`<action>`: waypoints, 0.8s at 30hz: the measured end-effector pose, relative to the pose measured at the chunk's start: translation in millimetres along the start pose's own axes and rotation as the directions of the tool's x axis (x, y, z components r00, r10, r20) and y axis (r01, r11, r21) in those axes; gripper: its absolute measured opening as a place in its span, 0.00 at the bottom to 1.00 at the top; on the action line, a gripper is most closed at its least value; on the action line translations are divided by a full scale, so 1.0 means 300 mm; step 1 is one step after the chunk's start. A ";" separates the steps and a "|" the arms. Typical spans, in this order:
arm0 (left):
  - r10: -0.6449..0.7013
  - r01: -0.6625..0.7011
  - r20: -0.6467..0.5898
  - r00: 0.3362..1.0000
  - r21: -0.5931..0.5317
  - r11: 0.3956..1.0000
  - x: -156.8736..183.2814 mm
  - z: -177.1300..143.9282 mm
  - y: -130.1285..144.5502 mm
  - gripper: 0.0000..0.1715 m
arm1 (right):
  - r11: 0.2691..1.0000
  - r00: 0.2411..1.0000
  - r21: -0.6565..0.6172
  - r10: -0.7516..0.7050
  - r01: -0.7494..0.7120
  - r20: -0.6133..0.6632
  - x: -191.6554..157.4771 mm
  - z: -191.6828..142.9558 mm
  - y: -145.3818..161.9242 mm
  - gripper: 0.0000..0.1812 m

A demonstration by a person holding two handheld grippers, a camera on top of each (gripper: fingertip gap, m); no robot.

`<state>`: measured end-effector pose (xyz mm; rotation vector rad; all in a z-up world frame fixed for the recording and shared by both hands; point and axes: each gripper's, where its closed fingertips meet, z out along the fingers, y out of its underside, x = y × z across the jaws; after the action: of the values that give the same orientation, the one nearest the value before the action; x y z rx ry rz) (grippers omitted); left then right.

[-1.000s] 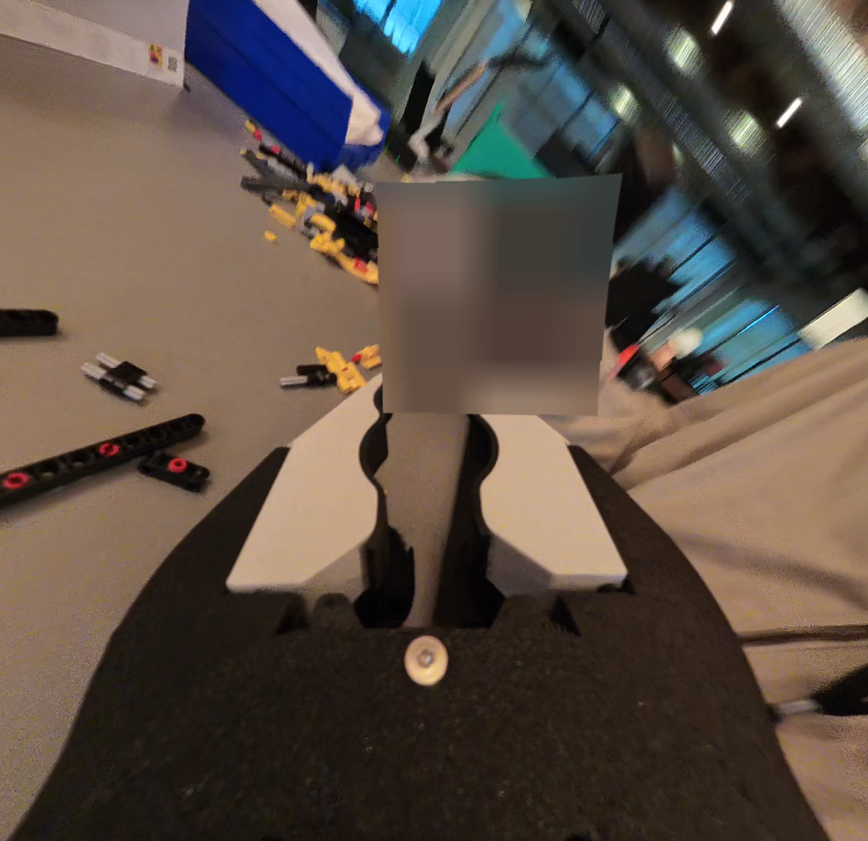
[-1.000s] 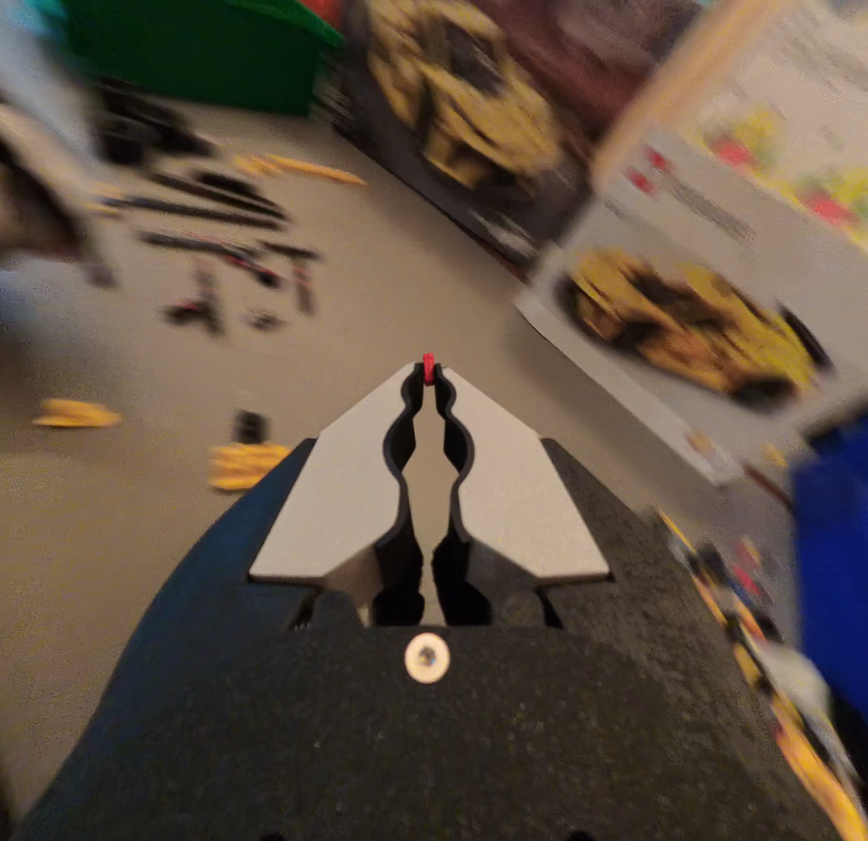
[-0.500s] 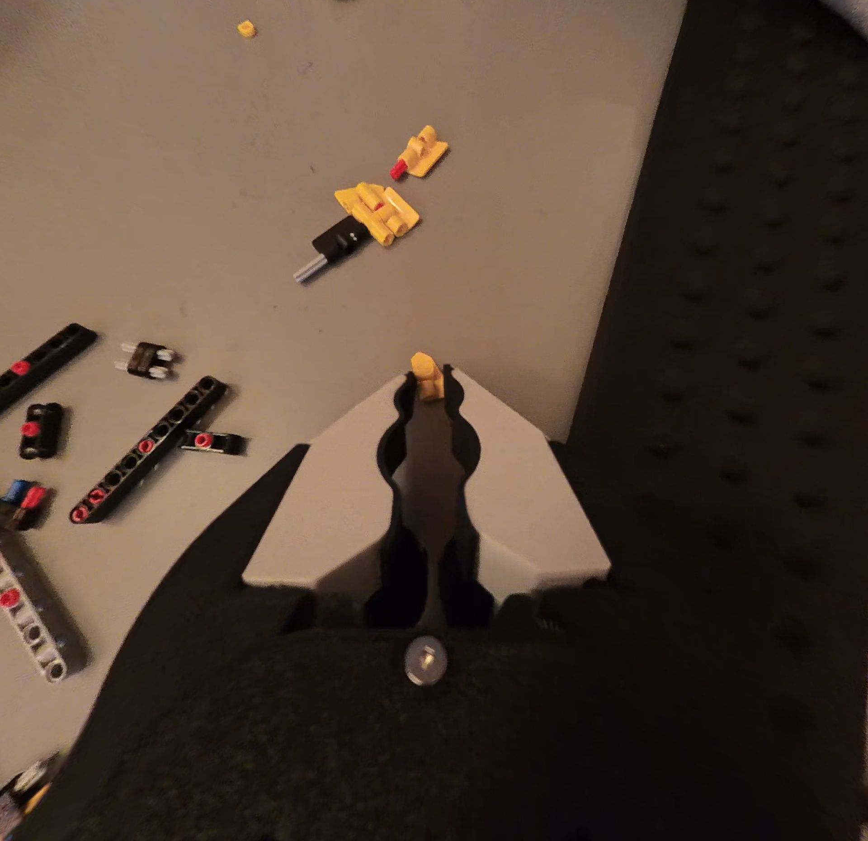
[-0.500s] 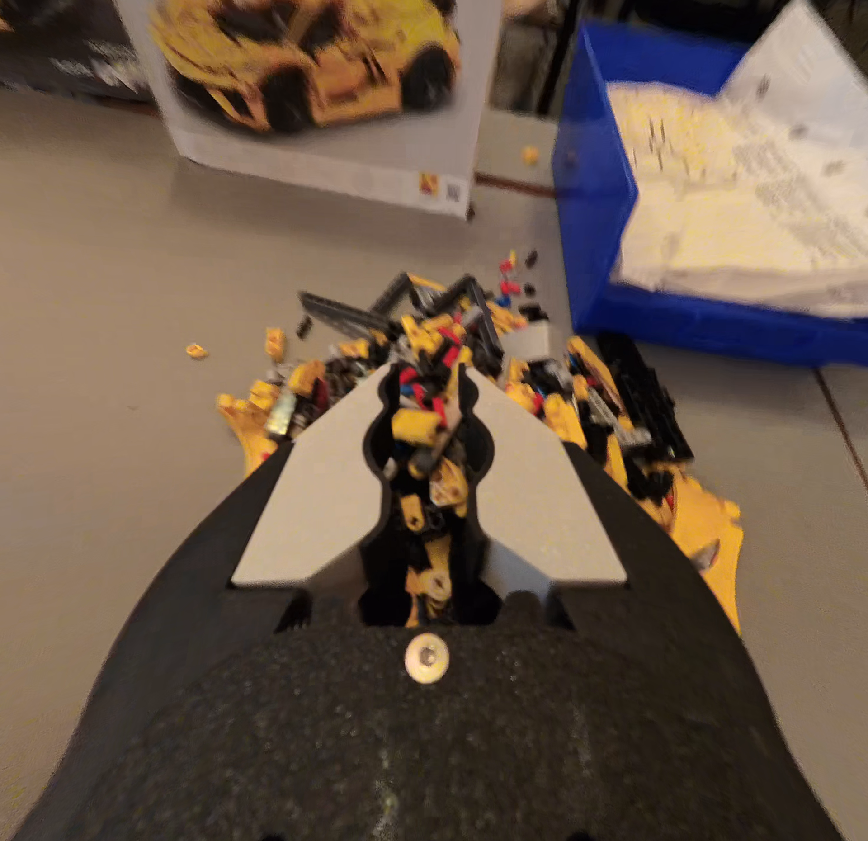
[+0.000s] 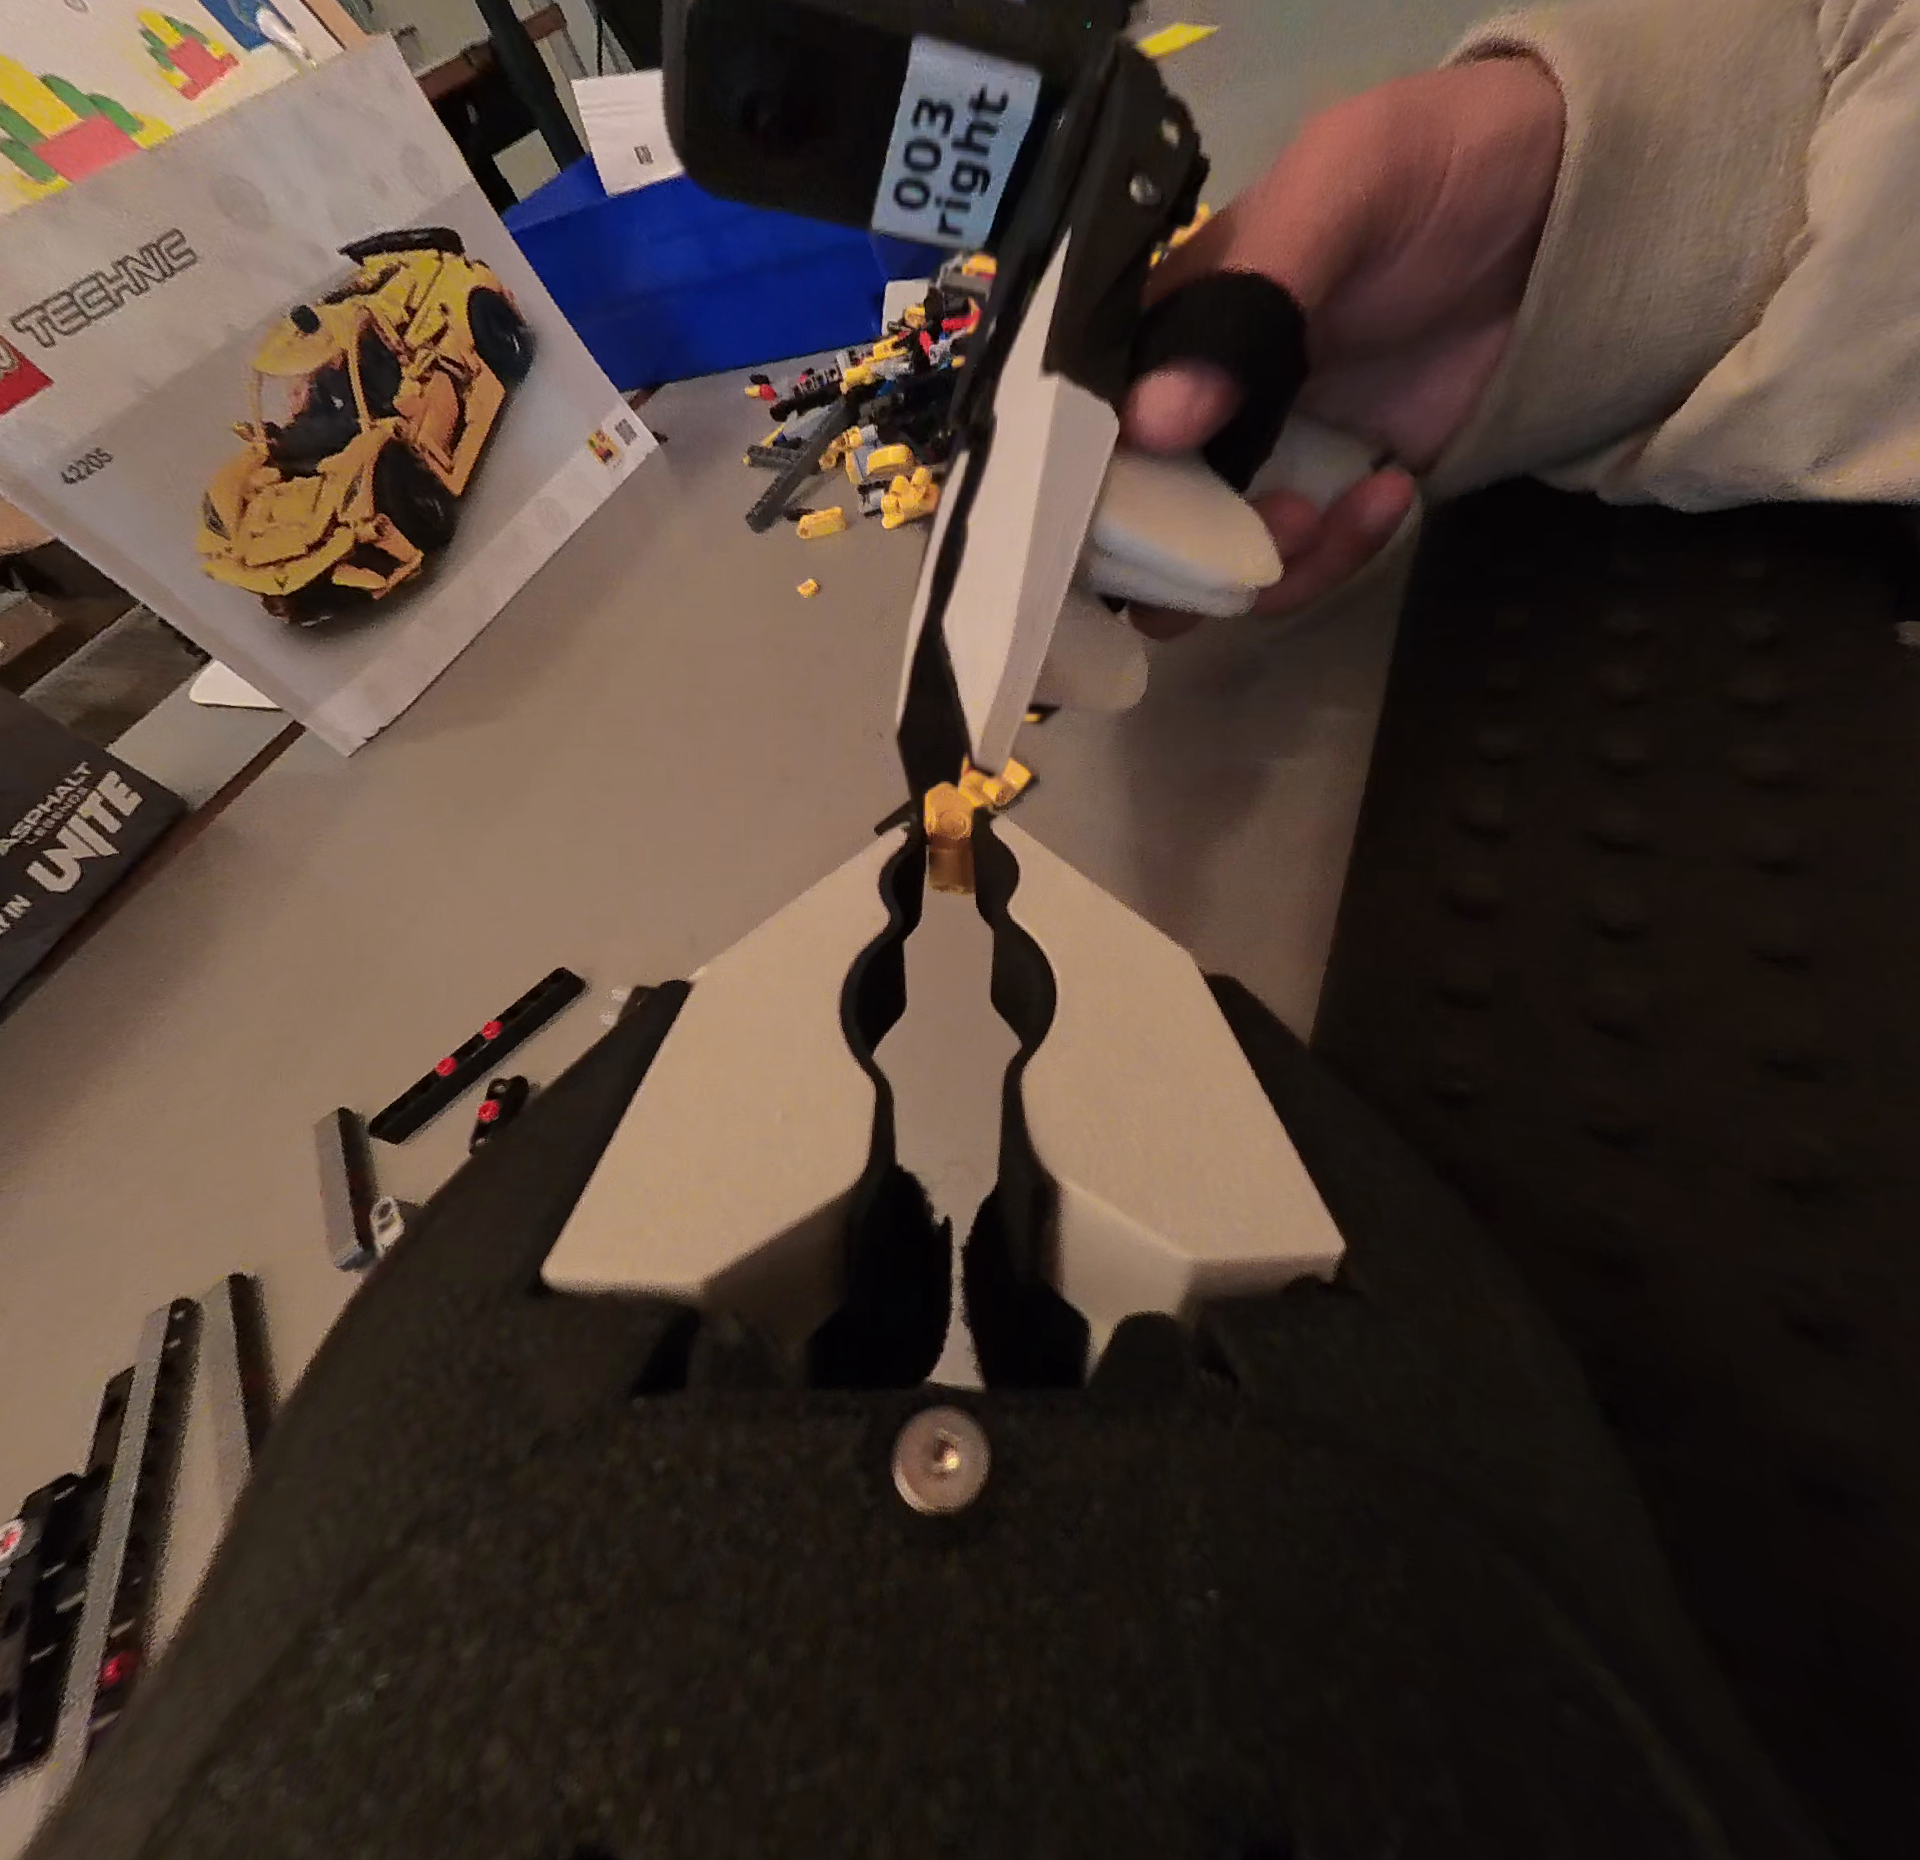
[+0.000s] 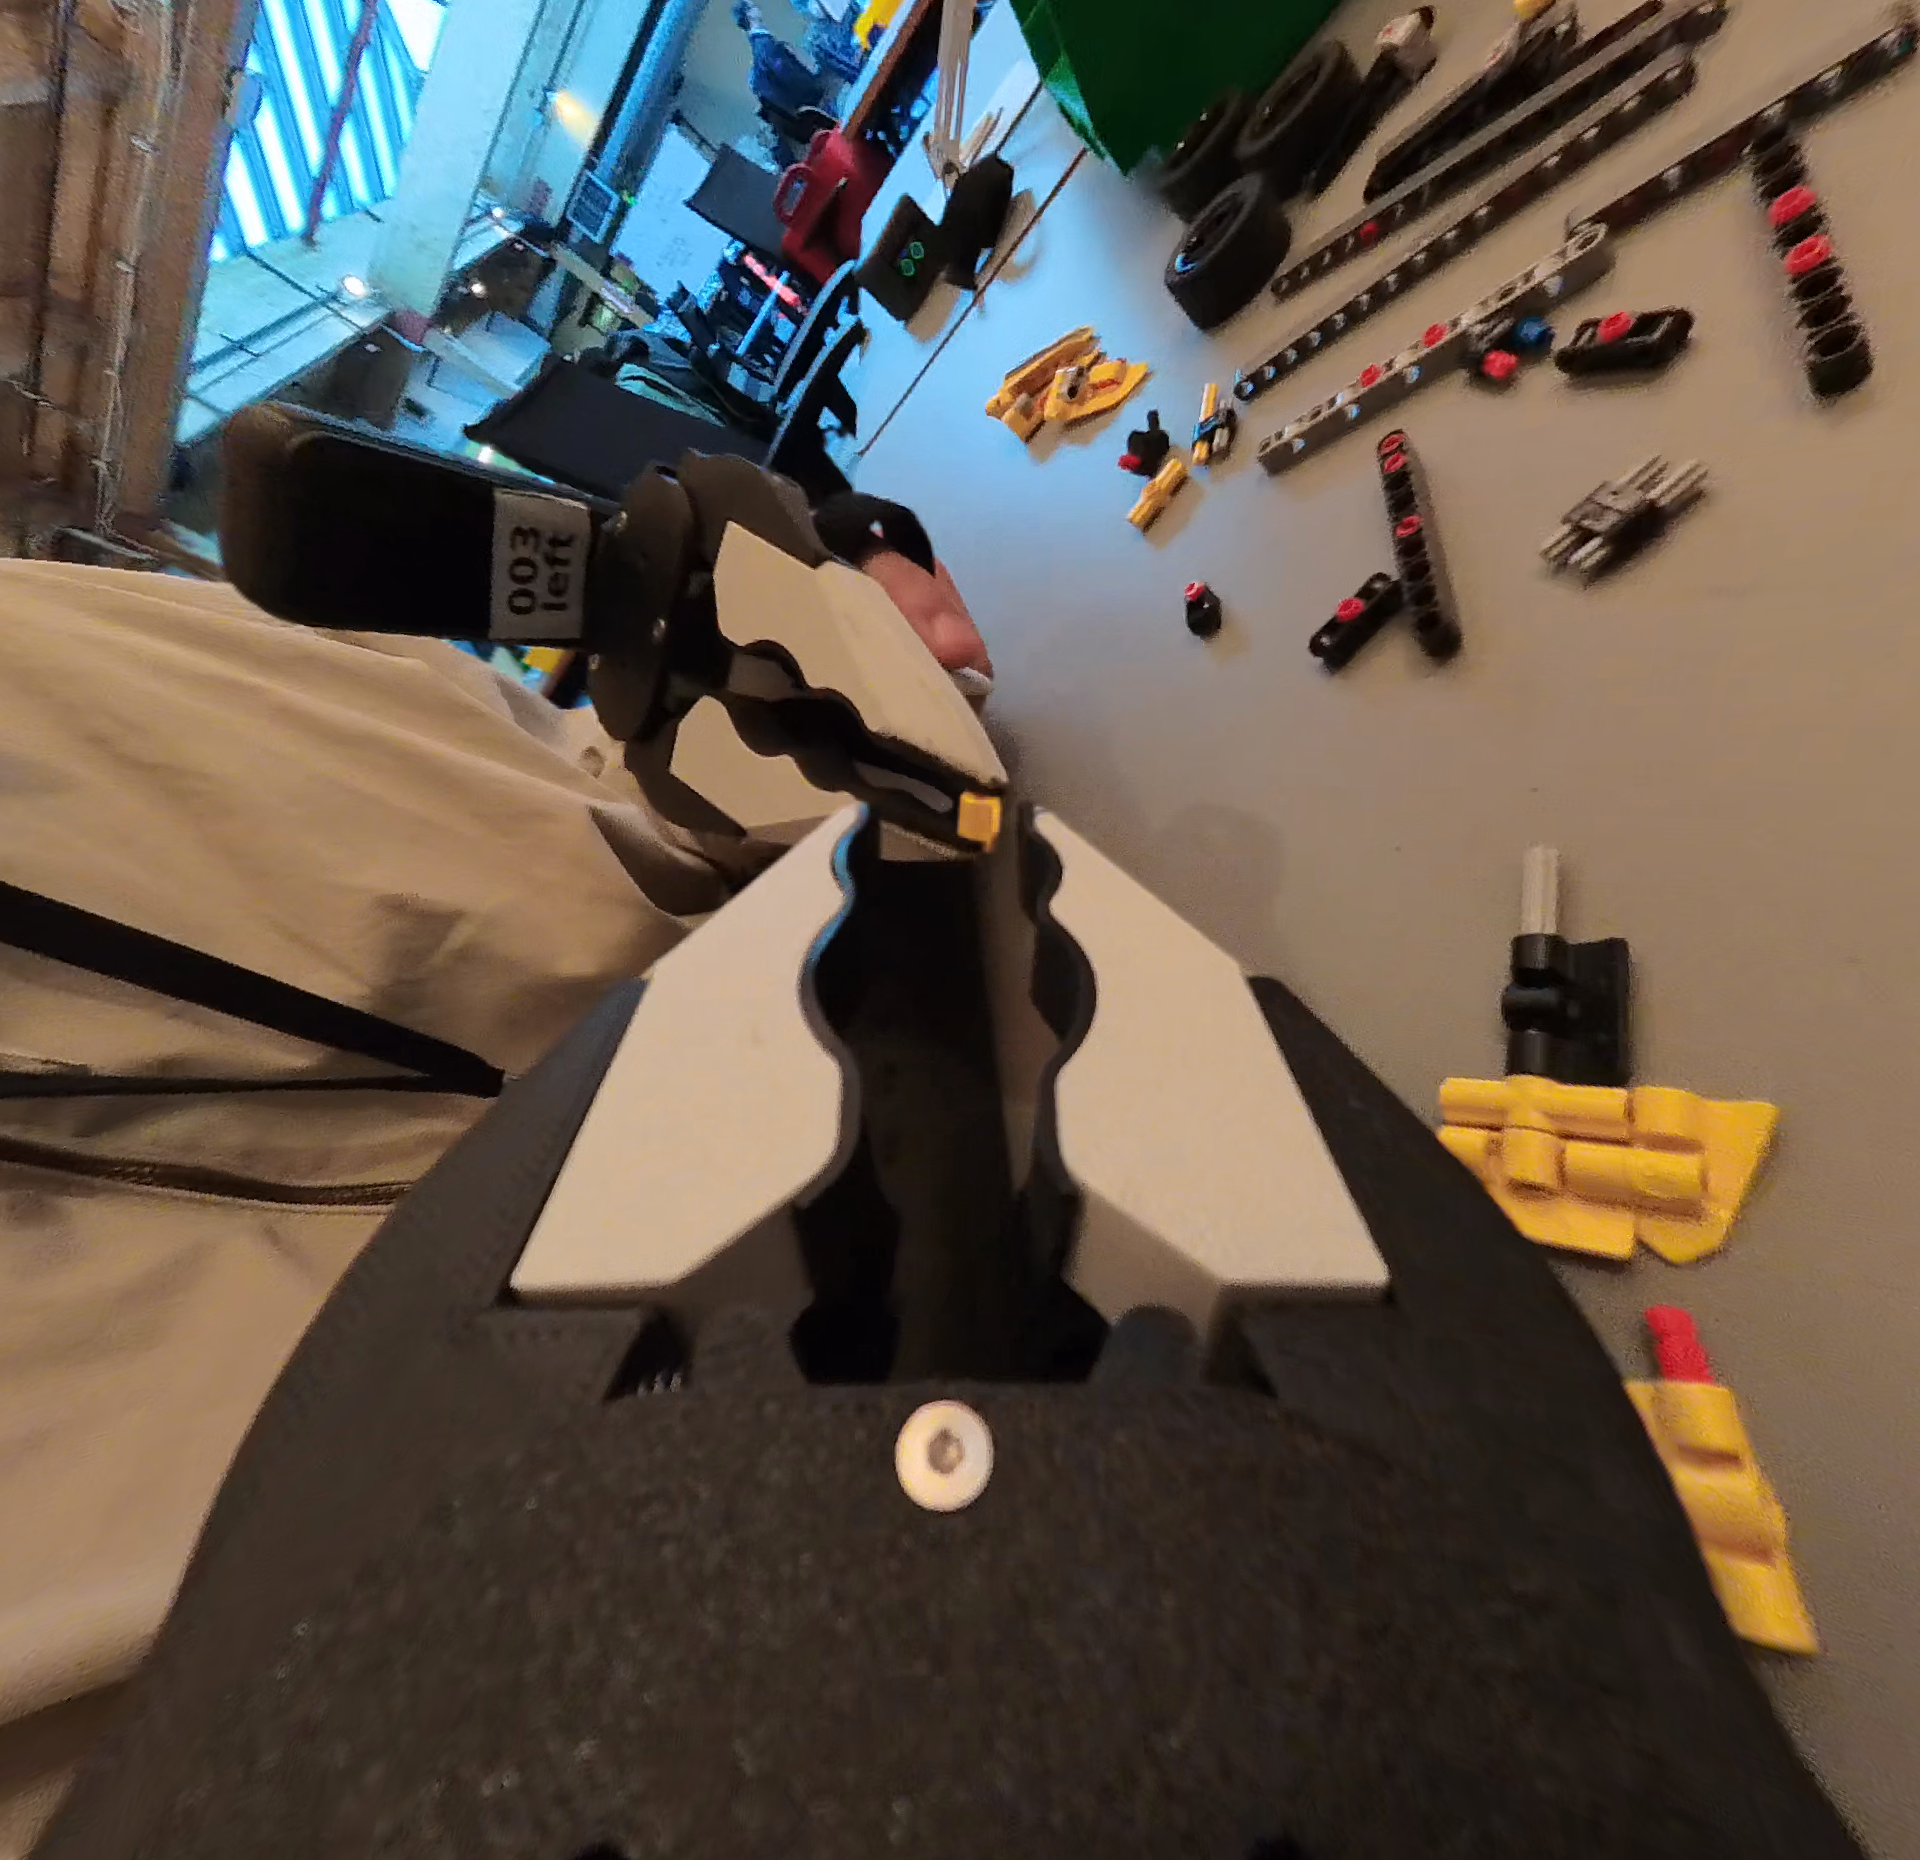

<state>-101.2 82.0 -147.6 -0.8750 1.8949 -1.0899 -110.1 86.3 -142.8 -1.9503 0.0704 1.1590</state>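
Note:
My left gripper (image 5: pixel 948 854) is shut on a small yellow connector piece (image 5: pixel 951 842) and holds it above the grey table. My right gripper (image 5: pixel 958 763) comes down from above, held by a hand (image 5: pixel 1382 283), with its tips right at that piece. In the right wrist view, my right gripper (image 6: pixel 945 823) is open. The left gripper (image 6: pixel 951 797) reaches in from the left and puts the yellow piece (image 6: pixel 979 816) between the right fingertips. I cannot tell whether the right fingers touch it.
A booklet with a yellow car (image 5: pixel 312 408), a blue bin (image 5: pixel 707 283) and a pile of loose pieces (image 5: pixel 883 408) stand at the back. A black studded mat (image 5: pixel 1662 979) lies at the right. Black beams (image 6: pixel 1418 543), wheels (image 6: pixel 1231 241), a green bin (image 6: pixel 1195 23) and yellow panels (image 6: pixel 1600 1166) lie about. Only a small space, under 4 cm, lies between the two pairs of fingers.
The left gripper has lifted the yellow piece off the table. The right gripper has swung away from the pile of pieces, and the two now meet tip to tip.

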 end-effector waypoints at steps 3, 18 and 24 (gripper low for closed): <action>0.045 -0.046 0.030 0.999 0.018 0.999 -0.001 -0.007 -0.016 0.05 | 0.999 0.998 0.024 0.042 -0.043 0.041 -0.002 0.000 -0.005 0.05; -0.124 0.125 0.011 0.992 -0.066 0.990 -0.030 0.031 0.050 0.14 | 0.960 0.185 0.077 0.027 0.268 -0.982 0.460 -1.082 -0.040 0.04; -0.150 0.151 0.015 0.989 -0.071 0.986 -0.038 0.032 0.055 0.14 | 0.908 0.276 0.037 -0.088 0.418 -0.957 0.354 -0.992 -0.131 0.17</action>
<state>-90.6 94.7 -162.5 -1.0769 1.8943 -1.1097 175.0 -55.0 -133.1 -1.9945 0.5021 -0.3861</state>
